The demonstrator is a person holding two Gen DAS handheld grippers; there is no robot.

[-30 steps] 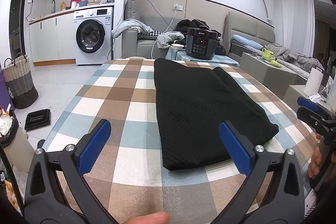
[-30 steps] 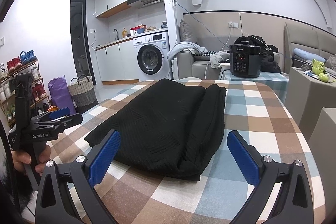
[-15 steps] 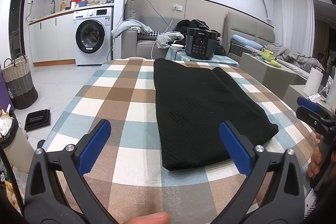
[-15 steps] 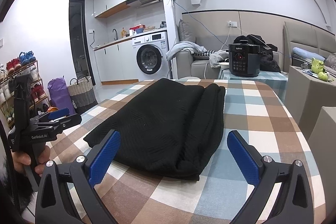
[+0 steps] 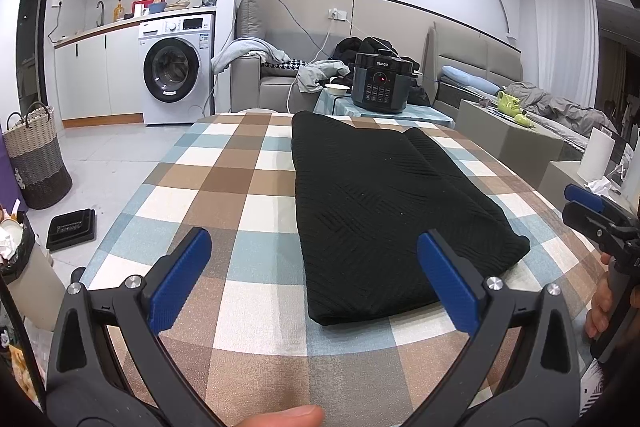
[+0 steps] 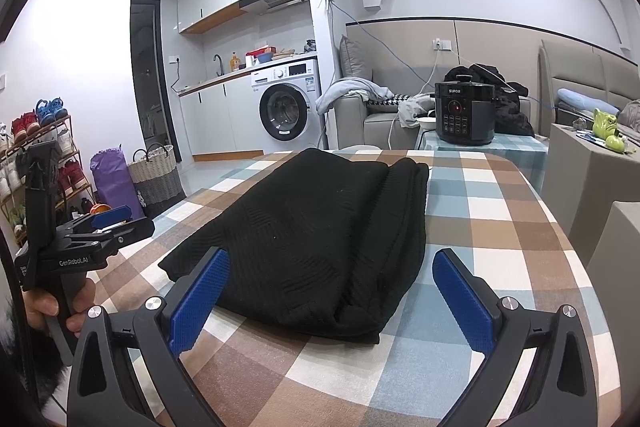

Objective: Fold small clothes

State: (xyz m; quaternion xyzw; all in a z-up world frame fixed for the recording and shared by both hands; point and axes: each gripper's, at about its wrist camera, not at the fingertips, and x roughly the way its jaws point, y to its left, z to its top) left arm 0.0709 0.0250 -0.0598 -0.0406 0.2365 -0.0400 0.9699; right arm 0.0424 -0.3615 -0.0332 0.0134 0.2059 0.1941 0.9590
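A black knitted garment (image 5: 384, 199) lies folded lengthwise into a long strip on the checked tablecloth (image 5: 240, 179); in the right wrist view the garment (image 6: 320, 227) shows its folded layers along the right side. My left gripper (image 5: 314, 267) hovers open over the near left corner of the cloth, holding nothing. My right gripper (image 6: 330, 289) is open too, just short of the garment's near end, with nothing between its blue pads (image 6: 464, 303). Each gripper shows in the other's view at the table's side, held by a hand.
Beyond the table's far end stand a black pressure cooker (image 5: 380, 83) on a side table, a sofa with clothes and a washing machine (image 5: 174, 71). A woven basket (image 5: 36, 155) and a black tray sit on the floor at the left. A cabinet (image 6: 592, 179) stands close on the right.
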